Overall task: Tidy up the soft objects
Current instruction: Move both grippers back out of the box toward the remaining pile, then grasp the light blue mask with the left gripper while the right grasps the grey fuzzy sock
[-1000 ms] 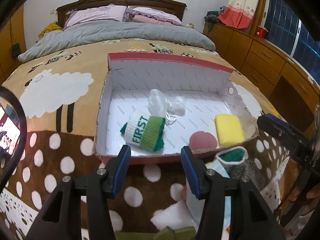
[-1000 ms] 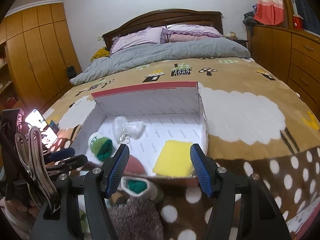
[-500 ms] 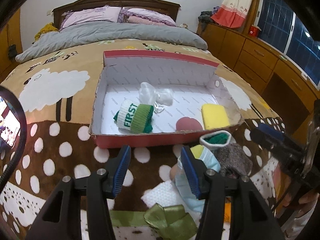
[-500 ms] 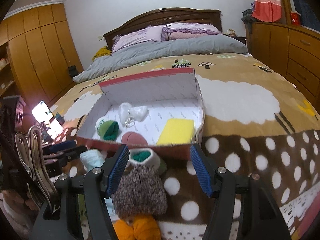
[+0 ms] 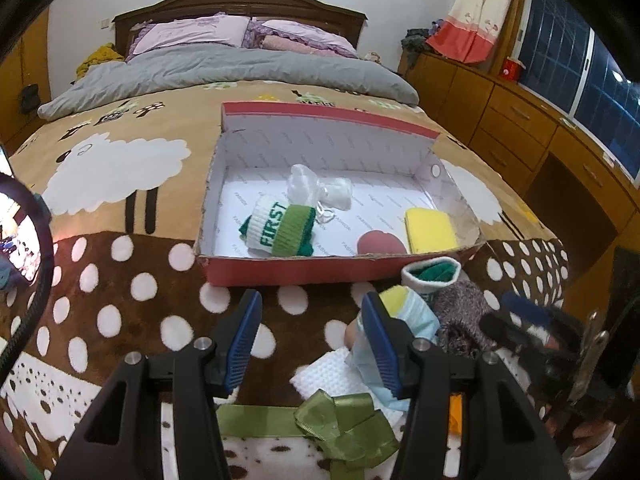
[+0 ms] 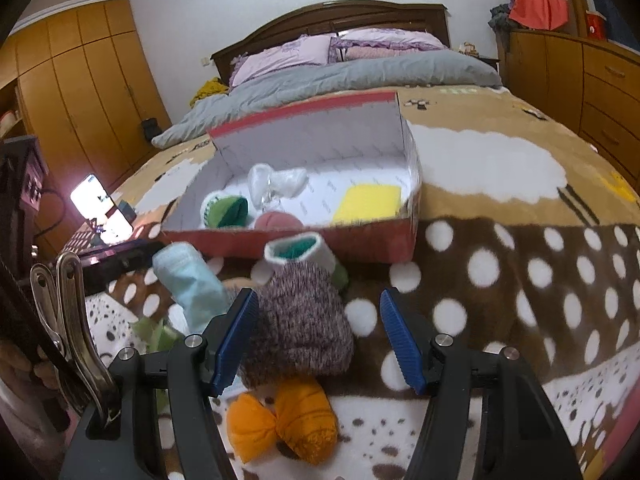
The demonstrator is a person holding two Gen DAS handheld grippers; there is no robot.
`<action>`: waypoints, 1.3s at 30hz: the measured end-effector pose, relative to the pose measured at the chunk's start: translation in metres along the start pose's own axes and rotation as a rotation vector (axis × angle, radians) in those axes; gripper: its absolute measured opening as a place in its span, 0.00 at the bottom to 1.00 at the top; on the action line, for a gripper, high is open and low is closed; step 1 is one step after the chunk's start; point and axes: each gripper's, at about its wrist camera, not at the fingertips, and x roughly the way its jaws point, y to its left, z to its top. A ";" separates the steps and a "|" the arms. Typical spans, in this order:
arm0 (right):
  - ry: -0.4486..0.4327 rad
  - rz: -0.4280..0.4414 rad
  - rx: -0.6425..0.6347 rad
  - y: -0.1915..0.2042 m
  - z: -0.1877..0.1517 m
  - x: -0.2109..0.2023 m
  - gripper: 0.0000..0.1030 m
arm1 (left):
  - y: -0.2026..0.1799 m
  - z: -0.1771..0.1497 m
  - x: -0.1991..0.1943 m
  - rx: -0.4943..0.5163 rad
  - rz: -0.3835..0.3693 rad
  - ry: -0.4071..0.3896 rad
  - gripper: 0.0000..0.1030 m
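Note:
A red box (image 5: pixel 280 274) with a white inside sits on the sheep-pattern blanket. It holds a white-and-green "FIRST" sock roll (image 5: pixel 280 228), a white gauze pouch (image 5: pixel 316 188), a pink round pad (image 5: pixel 380 242) and a yellow sponge (image 5: pixel 430 228). In front of the box lies a pile: a green-and-white sock (image 6: pixel 300 252), a light blue sock (image 6: pixel 192 284), a grey-brown knit piece (image 6: pixel 304 320), an orange bundle (image 6: pixel 280 420), a white cloth (image 5: pixel 332 376) and a green ribbon (image 5: pixel 340 420). My left gripper (image 5: pixel 312 340) is open over the blanket, left of the pile. My right gripper (image 6: pixel 318 340) is open, with the knit piece between its fingers.
A grey duvet (image 5: pixel 240 68) and pillows lie at the bed's far end, under a wooden headboard. Wooden drawers (image 5: pixel 520 128) run along the right, a wardrobe (image 6: pixel 80 100) along the left. A lit phone (image 6: pixel 100 208) stands by the bed's left edge.
Both grippers have drawn back from the box toward the pile in front of it. The right gripper has sunk until the knit piece lies between its fingers. The things in the box have not moved.

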 end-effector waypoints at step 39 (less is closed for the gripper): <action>0.038 0.131 0.018 0.015 -0.022 0.007 0.14 | -0.045 -0.027 0.028 0.104 -0.151 0.029 0.26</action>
